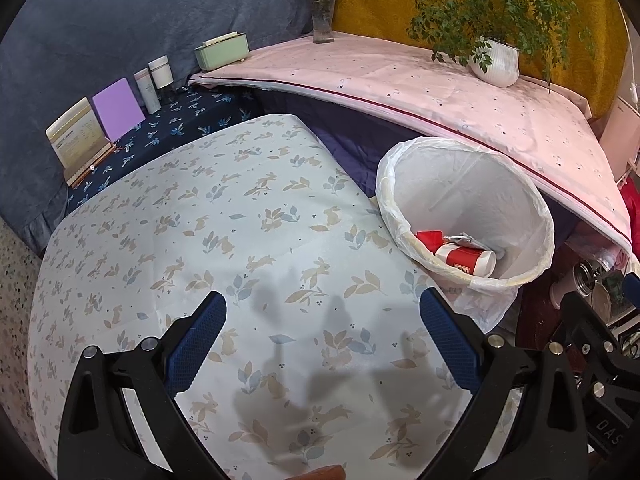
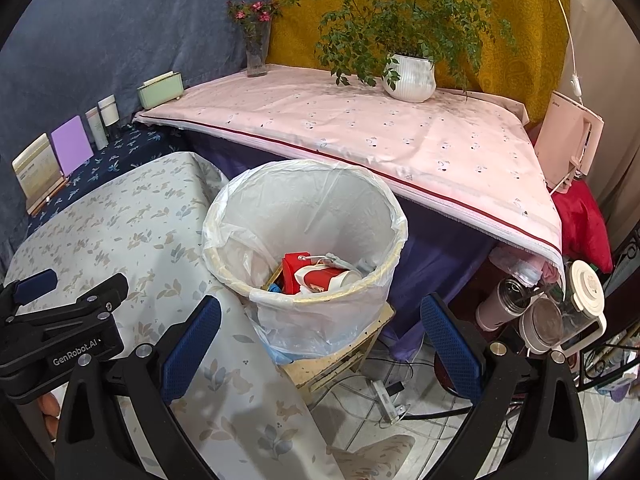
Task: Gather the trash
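A bin lined with a white plastic bag stands beside the rabbit-print table. Inside lie a red-and-white paper cup and red packaging. My left gripper hovers open over the bare tablecloth, left of the bin, holding nothing. My right gripper is open in front of the bin, nothing between its fingers. The left gripper's body shows at the left of the right wrist view.
A pink-clothed table behind the bin carries a potted plant, a flower vase and a green box. Books and bottles line the dark shelf. Jars, cables and a power strip lie on the floor at right.
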Tool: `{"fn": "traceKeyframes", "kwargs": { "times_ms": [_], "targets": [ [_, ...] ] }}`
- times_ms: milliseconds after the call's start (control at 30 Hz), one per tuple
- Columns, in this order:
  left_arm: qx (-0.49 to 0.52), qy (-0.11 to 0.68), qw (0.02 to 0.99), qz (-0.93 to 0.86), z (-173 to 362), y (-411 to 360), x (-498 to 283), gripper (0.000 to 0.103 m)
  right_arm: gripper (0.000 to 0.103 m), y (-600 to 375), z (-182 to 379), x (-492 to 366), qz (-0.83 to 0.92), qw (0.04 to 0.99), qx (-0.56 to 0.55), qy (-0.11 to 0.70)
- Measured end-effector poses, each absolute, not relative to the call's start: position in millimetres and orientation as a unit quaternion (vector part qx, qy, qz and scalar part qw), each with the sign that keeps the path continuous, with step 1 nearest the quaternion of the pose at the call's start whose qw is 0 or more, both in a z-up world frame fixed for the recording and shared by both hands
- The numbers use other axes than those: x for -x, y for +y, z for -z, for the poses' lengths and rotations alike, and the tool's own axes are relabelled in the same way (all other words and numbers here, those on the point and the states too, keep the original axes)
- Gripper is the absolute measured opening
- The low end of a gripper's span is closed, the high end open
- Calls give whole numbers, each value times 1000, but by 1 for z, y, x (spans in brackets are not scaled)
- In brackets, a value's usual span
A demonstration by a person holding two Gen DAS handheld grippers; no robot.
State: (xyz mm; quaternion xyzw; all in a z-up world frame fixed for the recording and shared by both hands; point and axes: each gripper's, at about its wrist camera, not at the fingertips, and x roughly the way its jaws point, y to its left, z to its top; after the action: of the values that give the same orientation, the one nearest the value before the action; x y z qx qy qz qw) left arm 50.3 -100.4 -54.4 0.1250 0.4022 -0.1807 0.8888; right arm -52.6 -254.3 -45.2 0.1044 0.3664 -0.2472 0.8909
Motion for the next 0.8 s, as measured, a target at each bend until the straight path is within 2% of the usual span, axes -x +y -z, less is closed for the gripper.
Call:
{"fn": "traceKeyframes", "kwargs": {
  "times_ms": [800],
  "targets": [
    [-126,406,886,184,55,-105,-47,93,96,-257,48,53,247,891,-104,367]
  ]
}}
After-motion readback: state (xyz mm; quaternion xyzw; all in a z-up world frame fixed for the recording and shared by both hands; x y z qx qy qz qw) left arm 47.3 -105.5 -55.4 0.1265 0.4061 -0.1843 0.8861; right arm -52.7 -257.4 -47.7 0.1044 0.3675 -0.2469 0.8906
